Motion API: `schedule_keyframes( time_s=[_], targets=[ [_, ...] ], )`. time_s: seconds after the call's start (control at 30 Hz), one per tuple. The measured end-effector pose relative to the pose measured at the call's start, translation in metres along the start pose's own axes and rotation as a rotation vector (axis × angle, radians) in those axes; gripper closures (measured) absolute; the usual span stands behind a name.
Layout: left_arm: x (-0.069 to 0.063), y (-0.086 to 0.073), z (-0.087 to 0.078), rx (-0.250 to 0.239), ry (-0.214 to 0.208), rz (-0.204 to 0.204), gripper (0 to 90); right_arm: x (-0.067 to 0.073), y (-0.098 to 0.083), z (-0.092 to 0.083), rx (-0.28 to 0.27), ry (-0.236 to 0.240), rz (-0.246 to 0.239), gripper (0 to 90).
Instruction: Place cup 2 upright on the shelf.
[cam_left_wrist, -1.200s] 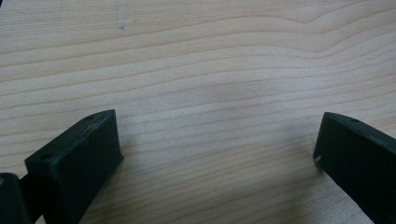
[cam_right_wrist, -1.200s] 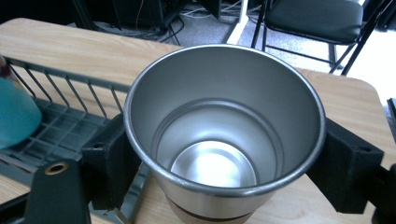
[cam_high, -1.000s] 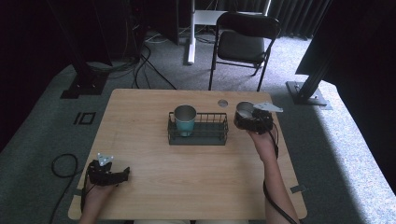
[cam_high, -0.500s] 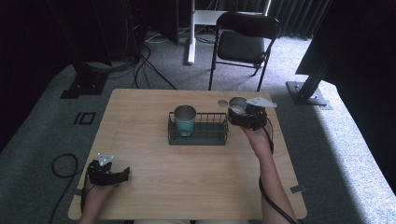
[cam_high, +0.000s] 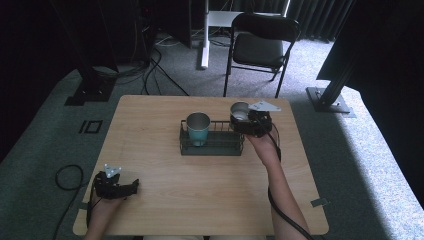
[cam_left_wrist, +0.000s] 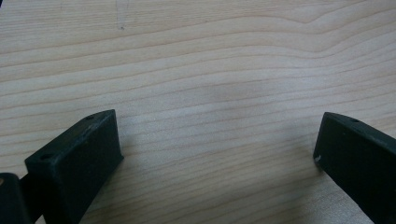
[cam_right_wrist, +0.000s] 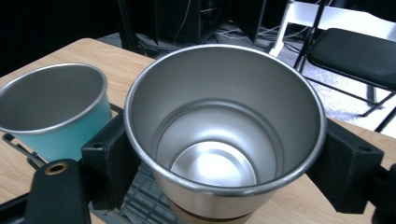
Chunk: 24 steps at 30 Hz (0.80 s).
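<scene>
You had the right gripper (cam_right_wrist: 224, 154) clamped on the steel cup (cam_right_wrist: 224, 126), 1 jaw each side, upright just beside the teal cup (cam_right_wrist: 51, 107) and above the wire basket (cam_high: 212, 145), likely for seating it there. Your left gripper (cam_left_wrist: 215, 154) rested wide-jawed on the bench (cam_left_wrist: 210, 70), holding nothing.

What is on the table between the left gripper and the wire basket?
In the high view, only bare wooden table lies between the left gripper and the wire basket.

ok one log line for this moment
right tongs: shut on steel cup, over rack's right end | teal cup: in rack | left tongs: open, idle on table
</scene>
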<state>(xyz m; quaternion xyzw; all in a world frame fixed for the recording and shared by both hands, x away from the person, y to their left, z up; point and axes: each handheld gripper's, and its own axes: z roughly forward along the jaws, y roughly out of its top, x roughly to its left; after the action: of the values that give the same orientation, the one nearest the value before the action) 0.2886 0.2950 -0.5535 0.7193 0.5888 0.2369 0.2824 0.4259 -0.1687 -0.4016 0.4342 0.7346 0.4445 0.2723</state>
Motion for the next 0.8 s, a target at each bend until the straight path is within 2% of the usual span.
schedule_keyframes(
  time_s=[0.1, 0.13, 0.37, 0.53, 0.8],
  targets=[
    [0.0, 0.0, 0.0, -0.001, 0.0, 0.0, 1.2, 0.003, 0.001, 0.002, 0.003, 0.004, -0.003, 18.1],
    [0.0, 0.0, 0.0, 0.0, 0.0, 0.0, 1.2, 0.009, 0.002, 0.007, 0.008, 0.021, -0.005, 18.1],
    [0.0, 0.0, 0.0, 0.0, 0.0, 0.0, 1.2, 0.023, 0.0, 0.018, 0.019, 0.054, -0.014, 18.1],
    [0.0, 0.0, 0.0, 0.0, 0.0, 0.0, 1.2, 0.028, -0.005, 0.023, 0.032, 0.071, -0.012, 18.1],
    [0.0, 0.0, 0.0, -0.001, 0.0, 0.0, 1.2, 0.033, -0.015, 0.034, 0.06, 0.069, -0.012, 18.1]
  ],
)
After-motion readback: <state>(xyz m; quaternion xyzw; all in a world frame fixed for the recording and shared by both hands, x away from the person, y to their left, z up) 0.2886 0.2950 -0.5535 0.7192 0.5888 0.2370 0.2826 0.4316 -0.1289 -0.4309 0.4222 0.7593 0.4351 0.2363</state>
